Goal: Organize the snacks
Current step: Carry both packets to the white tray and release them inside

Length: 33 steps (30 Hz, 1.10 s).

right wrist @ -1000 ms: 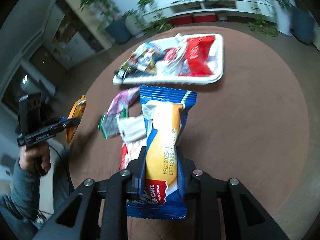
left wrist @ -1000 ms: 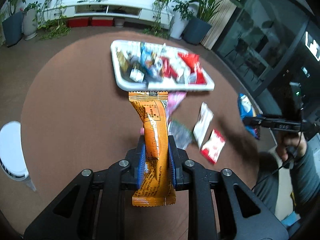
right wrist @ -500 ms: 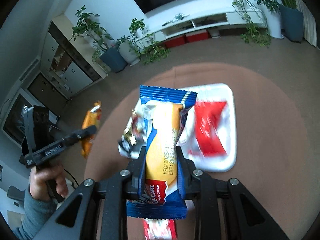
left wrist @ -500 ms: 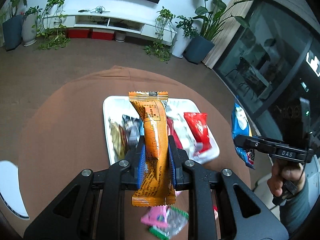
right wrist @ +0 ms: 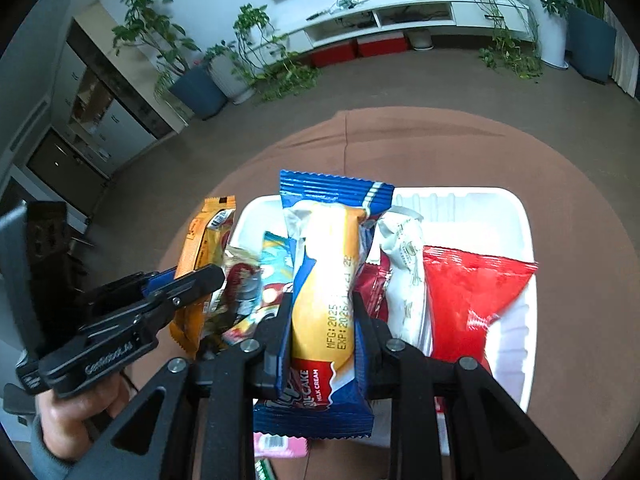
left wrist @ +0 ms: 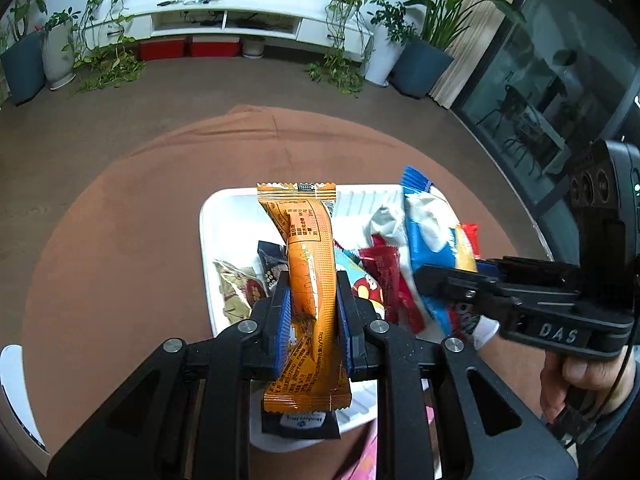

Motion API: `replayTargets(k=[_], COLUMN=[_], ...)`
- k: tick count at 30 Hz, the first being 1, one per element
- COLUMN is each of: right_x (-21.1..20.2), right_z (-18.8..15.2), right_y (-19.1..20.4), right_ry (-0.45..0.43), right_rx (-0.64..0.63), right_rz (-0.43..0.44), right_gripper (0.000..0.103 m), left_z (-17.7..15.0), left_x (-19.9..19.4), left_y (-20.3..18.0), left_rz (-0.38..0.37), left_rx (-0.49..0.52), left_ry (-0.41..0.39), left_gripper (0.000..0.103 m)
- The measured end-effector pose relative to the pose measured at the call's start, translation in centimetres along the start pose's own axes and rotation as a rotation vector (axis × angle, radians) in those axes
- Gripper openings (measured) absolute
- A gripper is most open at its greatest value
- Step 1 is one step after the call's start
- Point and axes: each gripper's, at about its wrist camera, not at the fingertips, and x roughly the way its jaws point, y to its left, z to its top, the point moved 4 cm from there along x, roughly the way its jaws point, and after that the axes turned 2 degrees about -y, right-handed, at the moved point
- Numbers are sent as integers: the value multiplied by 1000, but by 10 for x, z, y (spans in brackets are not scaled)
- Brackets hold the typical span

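My left gripper [left wrist: 311, 280] is shut on an orange snack bar [left wrist: 310, 272] and holds it above the left part of a white tray [left wrist: 208, 216]. My right gripper [right wrist: 322, 300] is shut on a blue cake packet [right wrist: 326, 280] and holds it above the same tray [right wrist: 516, 216]. The tray holds several snack packets, among them a large red one [right wrist: 468, 300] and a white one [right wrist: 404, 264]. The right gripper with its blue packet [left wrist: 432, 240] shows at the right of the left wrist view. The left gripper with the orange bar [right wrist: 196, 256] shows at the left of the right wrist view.
The tray lies on a round table with a brown cloth [left wrist: 120, 240]. A pink packet [right wrist: 280, 446] and a green one [right wrist: 262, 470] lie on the cloth in front of the tray. A white stool [left wrist: 12, 392] stands at the left. Potted plants and a white TV bench stand beyond.
Both grippers have moved forward from the loose packets on the cloth to above the tray, and closer together. Each still holds its packet.
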Motion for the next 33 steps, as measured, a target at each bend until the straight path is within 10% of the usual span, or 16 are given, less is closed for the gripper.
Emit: replayTargets(k=[33], right_x=[25], right_z=[-13], right_y=[-3], right_ry=[-21], right_rx=[-74], right_rz=[-126], right_gripper=[41], left_z=[-16], left_x=[47], left_y=[0], left_rz=[58], left_rx=[-3], left_ry=[10], left_gripper=[25])
